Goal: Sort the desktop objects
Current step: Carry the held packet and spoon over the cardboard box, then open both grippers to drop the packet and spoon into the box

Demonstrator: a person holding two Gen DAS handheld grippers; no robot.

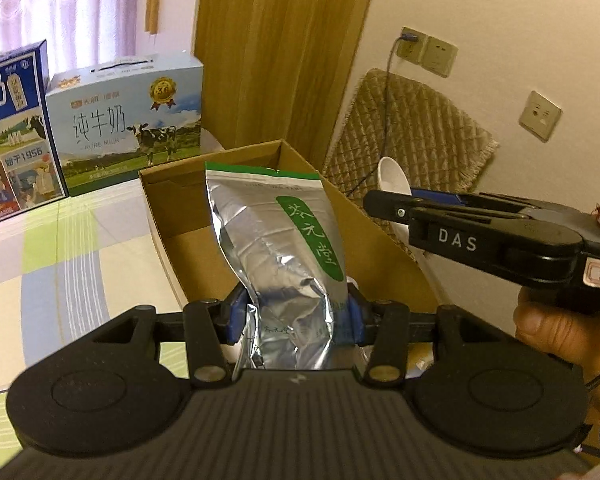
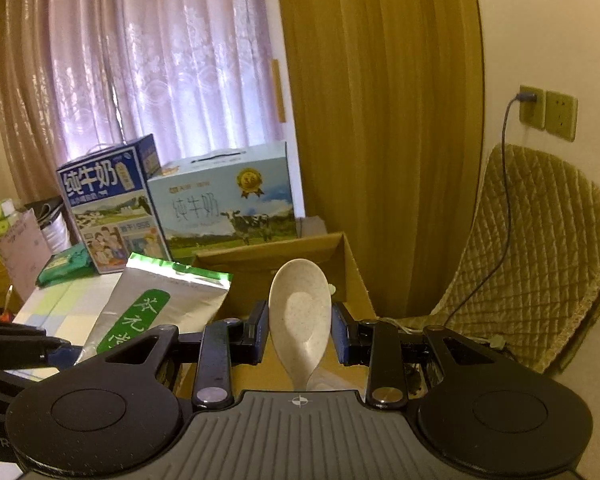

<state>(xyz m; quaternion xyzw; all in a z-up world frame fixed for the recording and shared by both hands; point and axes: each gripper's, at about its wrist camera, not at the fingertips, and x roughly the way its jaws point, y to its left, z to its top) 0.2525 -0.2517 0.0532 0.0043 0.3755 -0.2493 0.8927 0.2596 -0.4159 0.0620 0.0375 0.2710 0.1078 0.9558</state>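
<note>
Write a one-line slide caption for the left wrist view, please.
Left gripper holds a silver tea pouch above the open cardboard box.

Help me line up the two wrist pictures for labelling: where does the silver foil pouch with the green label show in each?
Left wrist: silver foil pouch centre frame, clamped in the left gripper.
Right wrist: lower left, beside the spoon in the right gripper.
Shared landmark: the light-blue milk carton.
</note>
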